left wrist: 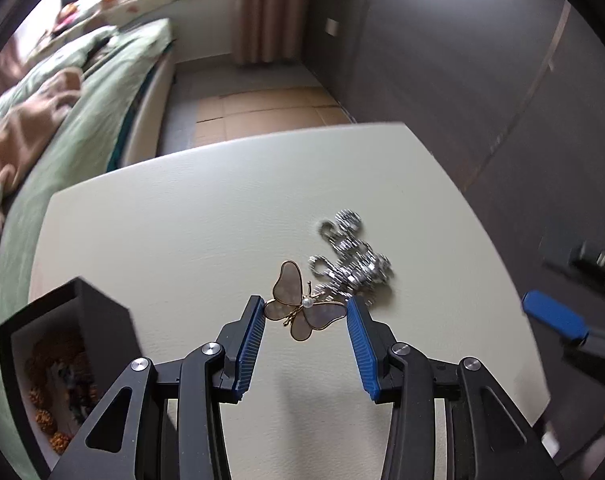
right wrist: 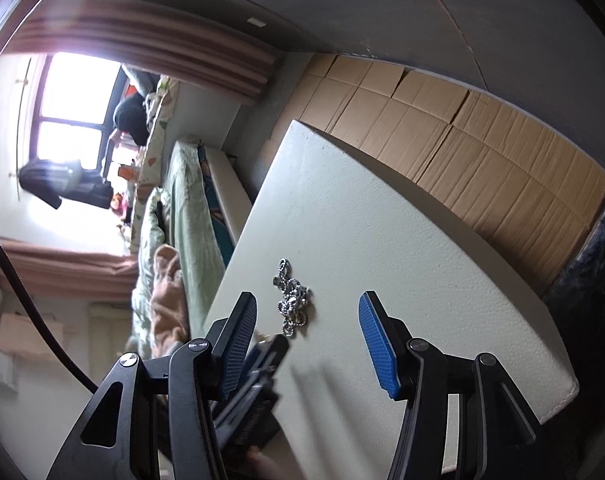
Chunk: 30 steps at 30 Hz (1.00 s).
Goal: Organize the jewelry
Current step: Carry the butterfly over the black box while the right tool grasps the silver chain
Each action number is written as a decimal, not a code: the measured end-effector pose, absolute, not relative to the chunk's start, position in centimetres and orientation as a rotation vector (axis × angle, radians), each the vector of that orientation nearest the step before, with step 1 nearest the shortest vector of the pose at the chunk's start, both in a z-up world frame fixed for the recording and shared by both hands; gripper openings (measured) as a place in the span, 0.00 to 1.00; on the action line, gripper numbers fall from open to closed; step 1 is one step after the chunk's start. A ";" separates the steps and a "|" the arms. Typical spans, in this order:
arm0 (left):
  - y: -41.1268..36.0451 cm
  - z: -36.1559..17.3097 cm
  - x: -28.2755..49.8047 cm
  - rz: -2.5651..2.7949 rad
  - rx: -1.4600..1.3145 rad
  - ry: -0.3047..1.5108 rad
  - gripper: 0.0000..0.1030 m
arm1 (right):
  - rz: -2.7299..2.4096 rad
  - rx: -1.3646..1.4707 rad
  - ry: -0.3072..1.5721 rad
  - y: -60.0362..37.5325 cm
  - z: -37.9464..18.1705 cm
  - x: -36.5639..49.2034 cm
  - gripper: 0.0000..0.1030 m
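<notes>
A gold butterfly brooch (left wrist: 299,307) with pearly wings lies on the cream table (left wrist: 222,208). My left gripper (left wrist: 305,309) is open, its blue pads on either side of the brooch, apart from it. A silver chain piece (left wrist: 352,258) lies just beyond the brooch, also in the right wrist view (right wrist: 292,300). My right gripper (right wrist: 308,314) is open and empty, hovering over the table's edge near the chain; one of its blue fingers (left wrist: 554,314) shows at the right of the left wrist view.
An open black box (left wrist: 58,356) holding orange beaded jewelry stands at the table's left front. A bed with green bedding (left wrist: 74,120) lies beyond the table on the left. Cardboard (right wrist: 462,136) covers the floor beside the table.
</notes>
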<state>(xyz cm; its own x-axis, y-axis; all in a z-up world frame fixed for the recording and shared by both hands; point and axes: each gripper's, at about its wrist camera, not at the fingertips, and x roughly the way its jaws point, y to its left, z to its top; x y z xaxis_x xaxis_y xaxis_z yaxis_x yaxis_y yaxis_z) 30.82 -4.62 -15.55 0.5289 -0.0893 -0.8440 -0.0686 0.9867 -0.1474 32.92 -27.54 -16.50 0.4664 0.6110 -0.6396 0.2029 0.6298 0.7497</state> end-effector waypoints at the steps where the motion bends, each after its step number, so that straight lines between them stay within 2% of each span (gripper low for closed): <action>1: -4.1 -15.3 30.8 -0.005 -0.190 1.006 0.43 | 0.300 0.875 1.090 -27.2 -16.4 33.0 0.53; 15: 0.0 -12.3 29.2 0.048 -0.343 0.936 0.43 | 0.380 0.624 1.172 -20.8 -16.7 35.7 0.53; 22: 2.3 -12.0 28.8 0.090 -0.407 0.907 0.43 | 0.408 0.483 1.148 -18.1 -15.7 38.0 0.52; 25: 3.0 -11.9 28.6 0.101 -0.425 0.897 0.43 | 0.461 0.449 1.156 -16.4 -15.7 38.3 0.48; 30: 4.8 -12.0 28.3 0.128 -0.474 0.885 0.43 | 0.474 0.365 1.161 -14.2 -15.8 39.5 0.47</action>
<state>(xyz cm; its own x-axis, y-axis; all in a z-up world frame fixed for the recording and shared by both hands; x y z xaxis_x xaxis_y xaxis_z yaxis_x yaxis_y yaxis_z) 28.26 4.78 -12.02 0.6335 -0.0852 -0.7690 -0.2996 0.8894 -0.3453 39.50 -14.22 -15.81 0.3189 0.5339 -0.7831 -0.1666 0.8450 0.5082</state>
